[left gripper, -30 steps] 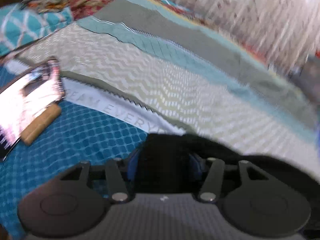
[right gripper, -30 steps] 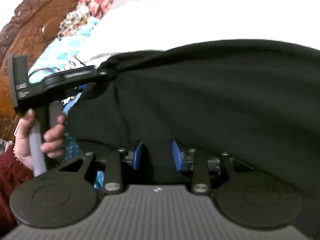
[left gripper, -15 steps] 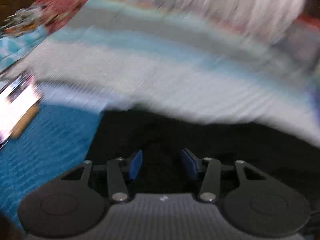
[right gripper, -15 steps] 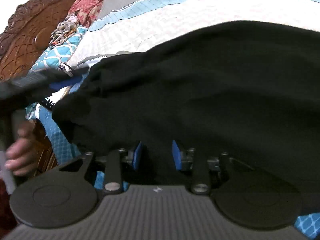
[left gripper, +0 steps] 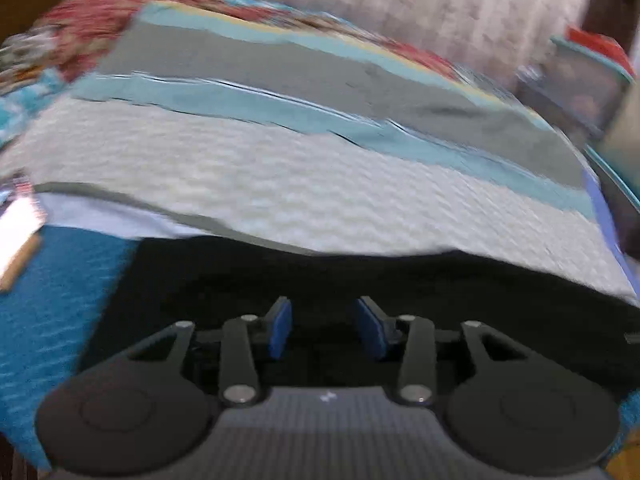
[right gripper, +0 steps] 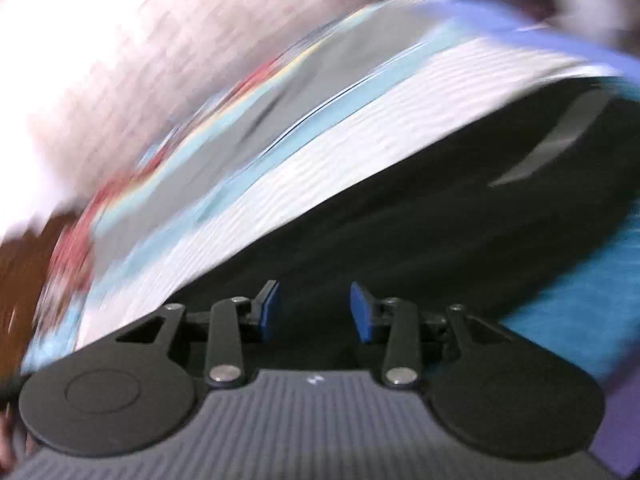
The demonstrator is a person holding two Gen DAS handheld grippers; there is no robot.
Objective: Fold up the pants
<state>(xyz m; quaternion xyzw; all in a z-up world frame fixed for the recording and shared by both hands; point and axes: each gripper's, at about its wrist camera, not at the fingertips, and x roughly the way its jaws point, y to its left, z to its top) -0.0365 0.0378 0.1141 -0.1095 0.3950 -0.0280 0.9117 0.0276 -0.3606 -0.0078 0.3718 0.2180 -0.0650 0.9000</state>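
Black pants lie flat on the bed in front of my left gripper. Its blue pads stand apart with nothing between them, just above the near part of the cloth. In the right wrist view the same pants spread to the right, with a grey stripe near their far end. My right gripper is open and empty over the near edge of the pants. Both views are blurred by motion.
The bed carries a striped cover in white, teal and grey, with a blue patterned sheet at the left. A phone-like object lies at the far left. A red patterned blanket is at the back.
Both grippers have let go of the pants, which now lie on the bed. Both have opened and swung; the right wrist view has turned sharply to the right.
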